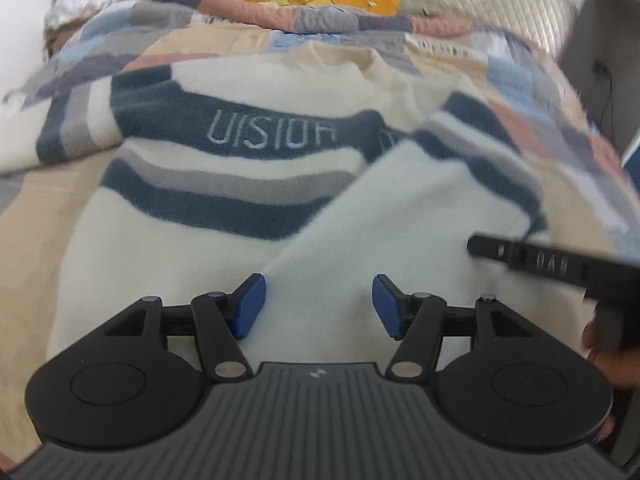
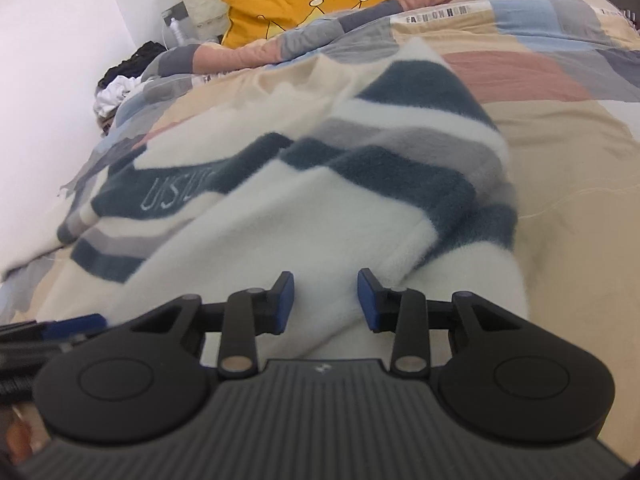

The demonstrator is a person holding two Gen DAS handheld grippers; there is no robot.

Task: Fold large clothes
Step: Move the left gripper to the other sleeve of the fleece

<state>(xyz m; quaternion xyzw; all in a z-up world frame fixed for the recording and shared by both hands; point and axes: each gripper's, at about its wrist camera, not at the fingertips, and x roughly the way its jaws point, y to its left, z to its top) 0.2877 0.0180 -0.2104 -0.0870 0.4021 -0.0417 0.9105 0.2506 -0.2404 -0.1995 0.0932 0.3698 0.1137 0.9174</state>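
A cream sweater with dark blue and grey stripes lies on the bed, chest lettering up. Its right sleeve is folded across the body toward me. My left gripper is open and empty over the cream lower part of the sweater. The right gripper's body shows at the right edge of the left wrist view. In the right wrist view the sweater fills the middle, the folded sleeve running up and right. My right gripper is open and empty, its pads on either side of a cream fold.
A patchwork quilt covers the bed. A yellow cushion and quilted headboard stand at the far end. A pile of dark and white clothes lies by the white wall on the left.
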